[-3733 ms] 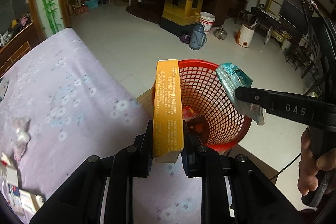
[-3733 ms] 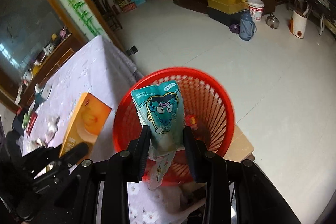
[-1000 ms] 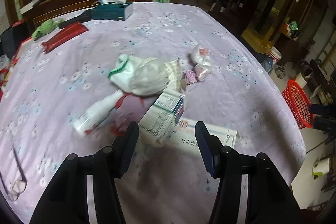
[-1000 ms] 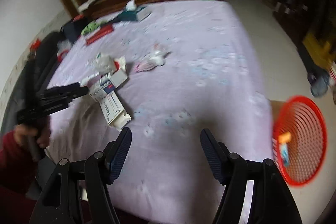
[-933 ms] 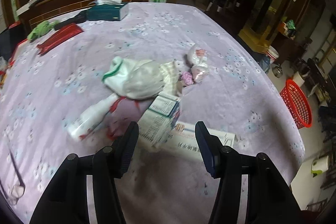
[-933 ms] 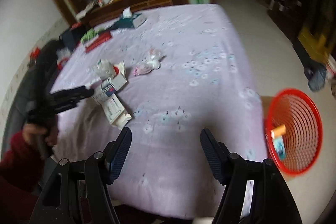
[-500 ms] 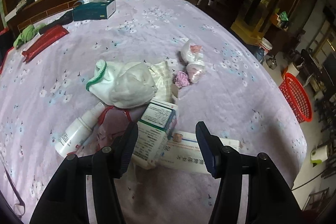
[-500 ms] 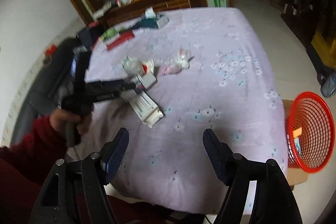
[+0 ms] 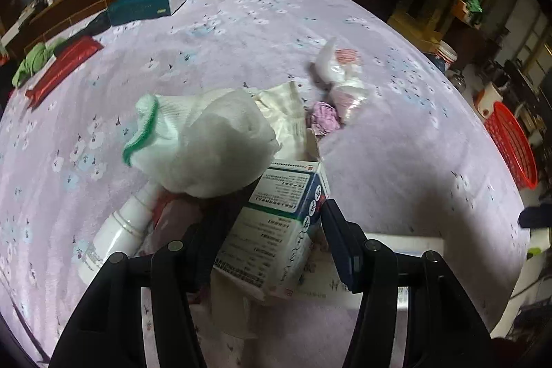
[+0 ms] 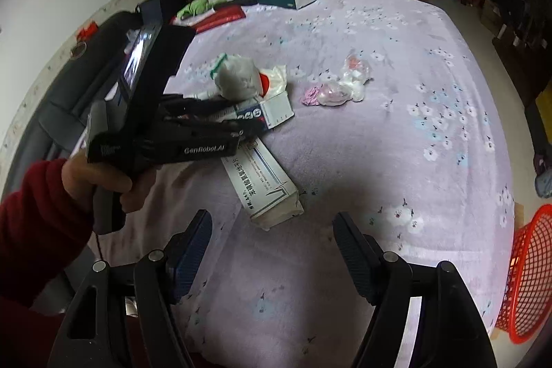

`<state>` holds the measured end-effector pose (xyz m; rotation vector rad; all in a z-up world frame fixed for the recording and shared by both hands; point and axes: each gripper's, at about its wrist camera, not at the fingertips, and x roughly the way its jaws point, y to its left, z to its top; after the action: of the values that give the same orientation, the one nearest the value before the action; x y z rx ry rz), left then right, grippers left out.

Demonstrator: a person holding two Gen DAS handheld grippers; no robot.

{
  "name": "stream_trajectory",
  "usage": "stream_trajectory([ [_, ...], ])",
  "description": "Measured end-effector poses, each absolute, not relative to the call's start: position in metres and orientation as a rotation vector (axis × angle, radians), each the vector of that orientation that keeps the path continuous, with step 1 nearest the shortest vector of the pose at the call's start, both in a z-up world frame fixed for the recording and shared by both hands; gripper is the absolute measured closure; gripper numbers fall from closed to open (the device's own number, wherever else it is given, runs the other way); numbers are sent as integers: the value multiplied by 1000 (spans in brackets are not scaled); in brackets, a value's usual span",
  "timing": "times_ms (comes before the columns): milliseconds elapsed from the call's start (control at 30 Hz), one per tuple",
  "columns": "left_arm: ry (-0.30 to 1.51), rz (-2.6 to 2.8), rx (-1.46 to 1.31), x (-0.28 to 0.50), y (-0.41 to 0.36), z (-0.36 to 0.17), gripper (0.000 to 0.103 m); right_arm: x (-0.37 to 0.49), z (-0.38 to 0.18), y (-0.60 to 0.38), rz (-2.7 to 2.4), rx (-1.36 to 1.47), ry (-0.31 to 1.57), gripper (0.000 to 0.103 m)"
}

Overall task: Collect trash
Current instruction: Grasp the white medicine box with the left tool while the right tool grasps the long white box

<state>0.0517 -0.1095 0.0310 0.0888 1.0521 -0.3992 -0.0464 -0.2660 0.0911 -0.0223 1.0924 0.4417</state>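
Trash lies piled on the purple flowered tablecloth (image 9: 396,161). My left gripper (image 9: 267,237) is open, its fingers straddling a blue-and-white medicine box (image 9: 276,223); whether the pads touch the box is unclear. A crumpled white bag with a green rim (image 9: 203,140) rests on the box's far end, and a white bottle (image 9: 117,230) lies to its left. My right gripper (image 10: 272,250) is open and empty, above the cloth just short of a long white box (image 10: 265,185). In the right wrist view the left gripper (image 10: 248,126) reaches in at the medicine box (image 10: 272,112).
Clear plastic bags (image 9: 341,75) and a pink wad (image 9: 324,119) lie beyond the pile. A teal tissue box (image 9: 148,2), a red packet (image 9: 62,68) and a green cloth (image 9: 31,61) sit at the far left. The red basket (image 10: 528,275) stands off the table's right edge.
Both grippers left the basket without the yellow box and teal packet. The left one has since closed in on the pile until the medicine box sits between its fingers.
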Motion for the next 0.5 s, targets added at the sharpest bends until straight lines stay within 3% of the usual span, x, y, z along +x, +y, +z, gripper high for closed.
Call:
stream_trajectory([
  [100,1047,-401,80,53,-111,29,54,-42,85,-260,419,-58,1103,26],
  [233,1034,-406,73,52,-114,31,71,-41,80,-253,379,-122,1098,26],
  [500,987,-424,20,37,-103,53,71,-35,73,-251,372,-131,1099,26],
])
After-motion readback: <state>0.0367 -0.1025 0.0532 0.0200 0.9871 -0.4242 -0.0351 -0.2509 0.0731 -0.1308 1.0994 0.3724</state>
